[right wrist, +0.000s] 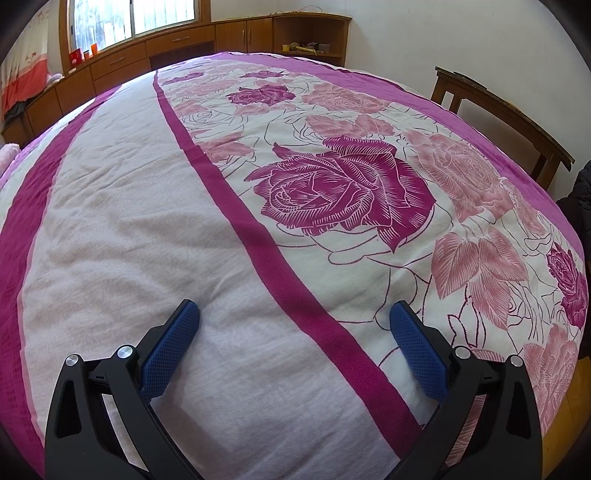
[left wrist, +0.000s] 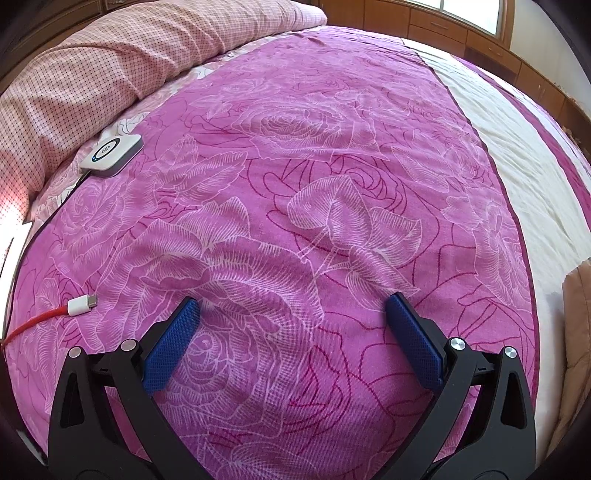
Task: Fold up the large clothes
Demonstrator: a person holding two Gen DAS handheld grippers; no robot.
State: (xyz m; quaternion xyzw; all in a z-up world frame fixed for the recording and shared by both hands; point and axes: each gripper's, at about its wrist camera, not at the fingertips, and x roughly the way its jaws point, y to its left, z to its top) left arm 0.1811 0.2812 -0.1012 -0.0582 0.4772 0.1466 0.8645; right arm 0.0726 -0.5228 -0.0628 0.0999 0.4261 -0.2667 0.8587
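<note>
Large cover (left wrist: 295, 155) spread flat over the bed, filling most of both views. Left-wrist view: magenta section with white and dark rose outlines, mild wrinkles, a cream band (left wrist: 517, 155) to its right. Right-wrist view: cream band (right wrist: 122, 229) continues, then a dark magenta stripe (right wrist: 258, 236), then a white panel with printed roses (right wrist: 343, 188). Fabric lies smooth, no fold visible in it.

Left gripper (left wrist: 291, 306) over the magenta section, jaws spread wide, nothing between the blue pads (left wrist: 173, 343). Cannot tell if the tips touch the cloth.

Right gripper (right wrist: 293, 308) over the cream band and stripe, jaws also spread wide, holding nothing.

On the bed, left side of the left view: small white square device (left wrist: 112, 153) lying near the pillow, and a red cable with white USB-C plug (left wrist: 79, 304) resting on the cover, well apart from the device. Checked pink pillow (left wrist: 122, 70) at the head end. Tan fabric (left wrist: 578, 332) at the right edge, unclear what it is.

Around the bed: wooden cabinets (right wrist: 173, 48) under a window (right wrist: 133, 16), wooden chair (right wrist: 506, 118) to the right.
</note>
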